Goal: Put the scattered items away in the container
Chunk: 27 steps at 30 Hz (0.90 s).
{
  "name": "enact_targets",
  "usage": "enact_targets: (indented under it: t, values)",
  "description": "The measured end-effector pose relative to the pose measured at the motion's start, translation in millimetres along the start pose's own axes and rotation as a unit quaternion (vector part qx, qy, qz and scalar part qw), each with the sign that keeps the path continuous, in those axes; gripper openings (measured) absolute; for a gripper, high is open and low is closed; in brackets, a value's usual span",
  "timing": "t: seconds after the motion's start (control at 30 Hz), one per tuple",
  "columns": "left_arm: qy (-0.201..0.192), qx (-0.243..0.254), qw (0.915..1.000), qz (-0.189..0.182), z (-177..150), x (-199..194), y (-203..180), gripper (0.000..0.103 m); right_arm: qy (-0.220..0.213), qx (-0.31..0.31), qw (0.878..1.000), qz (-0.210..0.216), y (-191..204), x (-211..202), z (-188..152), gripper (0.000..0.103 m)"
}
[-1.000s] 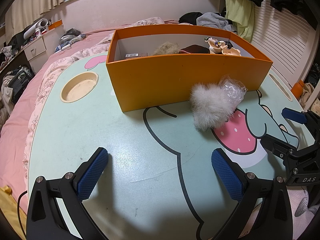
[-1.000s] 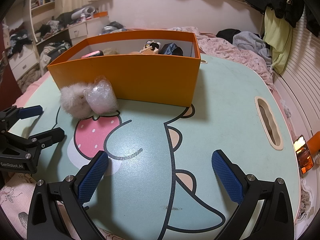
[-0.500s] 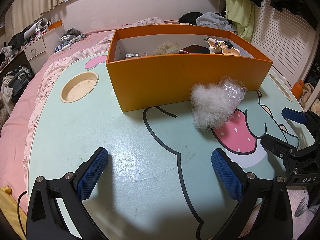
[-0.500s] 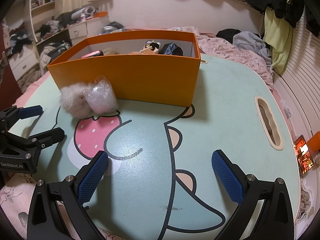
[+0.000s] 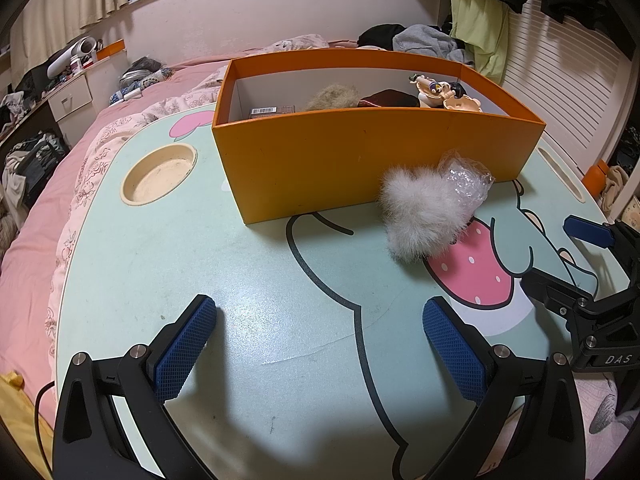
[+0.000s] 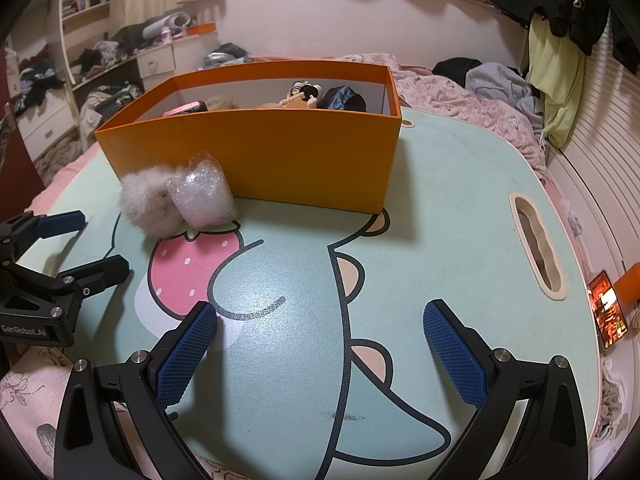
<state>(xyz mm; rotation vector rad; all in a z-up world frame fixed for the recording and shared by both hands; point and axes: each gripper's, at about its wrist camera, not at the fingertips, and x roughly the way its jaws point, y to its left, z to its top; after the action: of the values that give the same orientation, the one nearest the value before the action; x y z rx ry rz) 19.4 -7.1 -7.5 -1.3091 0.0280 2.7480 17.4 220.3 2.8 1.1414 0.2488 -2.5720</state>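
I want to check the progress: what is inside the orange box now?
Inside the orange box: a doll figure, a tan fluffy piece, a dark pouch and a barcoded pack. The front wall hides the floor.

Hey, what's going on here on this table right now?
A person is tidying with two handheld grippers. The left gripper and right gripper are both open and empty above the table. A white fluffy item and a bubble-wrap bundle lie touching, outside against the orange box, which already holds several things.
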Motion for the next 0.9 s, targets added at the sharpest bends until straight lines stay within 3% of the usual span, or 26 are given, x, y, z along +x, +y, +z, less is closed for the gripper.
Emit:
enact_targets:
  t: [0.9]
  values:
    - [0.0,0.0,1.0,0.0,1.8,0.6,-3.8,0.103,0.0,0.0,1.0,0.0,0.3,-0.1,-0.3,0.103]
